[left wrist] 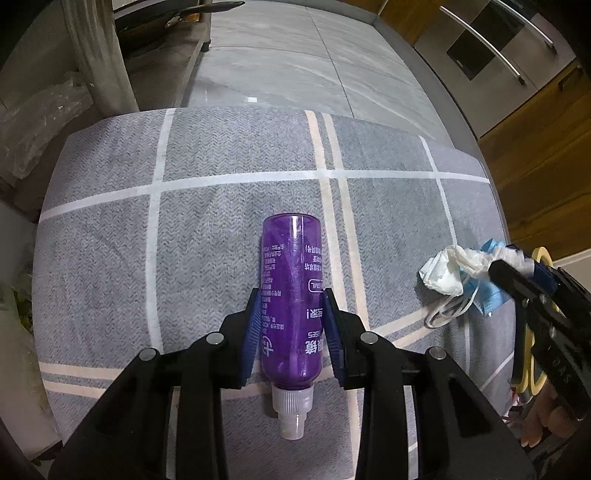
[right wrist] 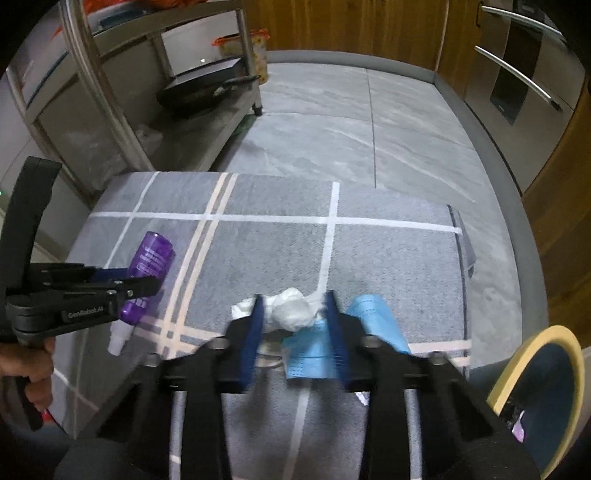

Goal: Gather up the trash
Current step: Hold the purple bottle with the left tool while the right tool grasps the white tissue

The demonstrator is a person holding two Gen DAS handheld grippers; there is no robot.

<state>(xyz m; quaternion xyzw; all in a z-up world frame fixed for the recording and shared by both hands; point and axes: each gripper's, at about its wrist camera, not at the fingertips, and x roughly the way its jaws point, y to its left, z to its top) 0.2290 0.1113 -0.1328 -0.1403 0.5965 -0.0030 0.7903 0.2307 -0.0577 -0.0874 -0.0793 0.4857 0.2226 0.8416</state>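
Note:
A purple spray bottle (left wrist: pixel 291 302) lies on the grey checked cloth (left wrist: pixel 207 229), white nozzle toward me. My left gripper (left wrist: pixel 291 295) straddles the bottle with its blue pads at the bottle's sides; the jaws stand open around it. The bottle also shows in the right wrist view (right wrist: pixel 149 262). A crumpled white tissue (right wrist: pixel 291 314) and a blue face mask (right wrist: pixel 373 321) lie at the cloth's near right. My right gripper (right wrist: pixel 295 299) is open around the tissue, over the mask. The tissue (left wrist: pixel 448 271) and mask (left wrist: pixel 487 295) also show in the left wrist view.
A bin with a yellow rim (right wrist: pixel 532 373) stands at the near right beside the cloth. A metal rack (right wrist: pixel 110 92) holding a black pan (right wrist: pixel 207 92) stands at the far left. Grey tile floor (right wrist: pixel 351 122) and wooden cabinets (right wrist: pixel 351 26) lie beyond.

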